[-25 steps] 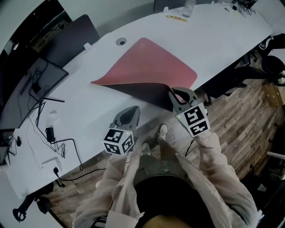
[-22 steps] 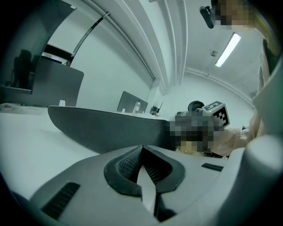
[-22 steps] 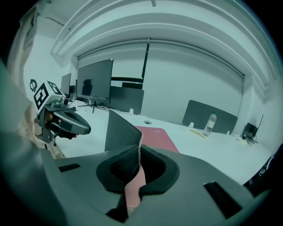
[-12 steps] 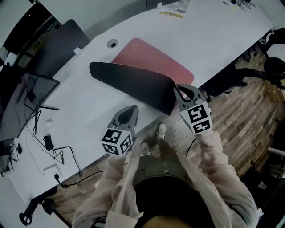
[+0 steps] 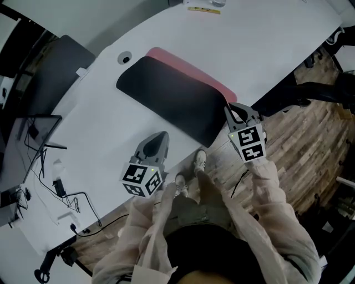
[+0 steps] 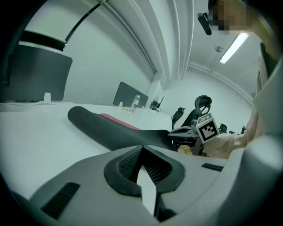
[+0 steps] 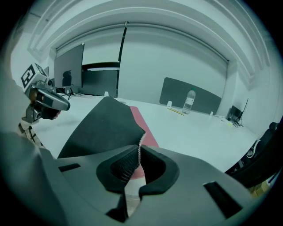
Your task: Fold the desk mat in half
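The desk mat (image 5: 166,102) lies folded over on the white table (image 5: 266,44), black underside up, with a pink strip (image 5: 191,71) showing along its far edge. My right gripper (image 5: 229,108) is shut on the mat's near right corner, at the table's edge. In the right gripper view, the mat's thin edge (image 7: 138,132) runs between the pads of that gripper (image 7: 139,149). My left gripper (image 5: 160,136) hovers over bare table near the mat's front edge, shut and holding nothing. The left gripper view shows the rolled fold (image 6: 101,126) ahead and the right gripper (image 6: 179,133) beyond it.
A round cable hole (image 5: 123,57) sits left of the mat. A bottle (image 7: 189,100) and a yellow strip (image 5: 203,10) lie at the table's far side. Cables and a plug (image 5: 60,186) trail at the left. Dark screens (image 5: 33,133) stand left, an office chair (image 5: 333,83) right.
The right gripper has carried the mat's corner across and down; the raised half now lies flat, black side up. The left gripper has drifted slightly down and left.
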A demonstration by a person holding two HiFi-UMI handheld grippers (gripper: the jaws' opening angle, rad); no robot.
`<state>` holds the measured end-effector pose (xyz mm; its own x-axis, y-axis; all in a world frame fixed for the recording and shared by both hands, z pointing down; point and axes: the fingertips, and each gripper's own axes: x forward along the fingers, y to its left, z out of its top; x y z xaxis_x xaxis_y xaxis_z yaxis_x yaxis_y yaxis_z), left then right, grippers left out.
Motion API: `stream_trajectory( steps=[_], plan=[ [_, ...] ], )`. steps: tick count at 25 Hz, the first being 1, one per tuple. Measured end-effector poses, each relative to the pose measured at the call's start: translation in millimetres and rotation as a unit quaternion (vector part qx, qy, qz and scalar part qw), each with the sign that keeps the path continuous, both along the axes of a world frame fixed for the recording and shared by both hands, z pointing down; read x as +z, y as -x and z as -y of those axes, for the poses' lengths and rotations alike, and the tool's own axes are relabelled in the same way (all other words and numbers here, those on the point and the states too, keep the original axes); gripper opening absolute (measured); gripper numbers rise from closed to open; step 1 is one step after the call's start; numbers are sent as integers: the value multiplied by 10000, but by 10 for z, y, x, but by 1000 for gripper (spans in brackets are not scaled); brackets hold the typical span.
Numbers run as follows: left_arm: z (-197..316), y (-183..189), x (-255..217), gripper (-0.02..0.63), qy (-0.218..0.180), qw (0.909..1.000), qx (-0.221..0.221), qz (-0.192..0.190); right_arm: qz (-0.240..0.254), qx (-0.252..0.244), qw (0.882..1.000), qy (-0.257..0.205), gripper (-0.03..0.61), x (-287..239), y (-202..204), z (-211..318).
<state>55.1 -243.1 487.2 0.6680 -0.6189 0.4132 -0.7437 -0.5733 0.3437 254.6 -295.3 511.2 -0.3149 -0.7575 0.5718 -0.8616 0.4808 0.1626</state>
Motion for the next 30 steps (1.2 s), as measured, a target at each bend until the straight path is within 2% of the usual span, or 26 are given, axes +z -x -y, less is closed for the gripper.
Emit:
stream_trajectory(
  steps=[11, 19, 22, 27, 30],
  plan=[
    [253, -263, 106, 26, 124, 9999, -61, 88, 209, 171, 9995, 156, 32, 240, -320, 279],
    [380, -389, 84, 26, 86, 9998, -163, 87, 298, 116, 9991, 292, 37, 335, -405, 324],
    [380, -395, 48, 25, 22, 9998, -207, 61, 312, 239, 9988, 293, 76, 353, -445, 344],
    [291, -346, -53, 25, -79, 9999, -144, 8, 68, 784, 9969, 49, 218, 215, -626, 319],
    [233, -260, -188, 26, -198, 9998, -74, -45, 260, 934, 9952, -144, 222, -67, -572, 242]
  ],
)
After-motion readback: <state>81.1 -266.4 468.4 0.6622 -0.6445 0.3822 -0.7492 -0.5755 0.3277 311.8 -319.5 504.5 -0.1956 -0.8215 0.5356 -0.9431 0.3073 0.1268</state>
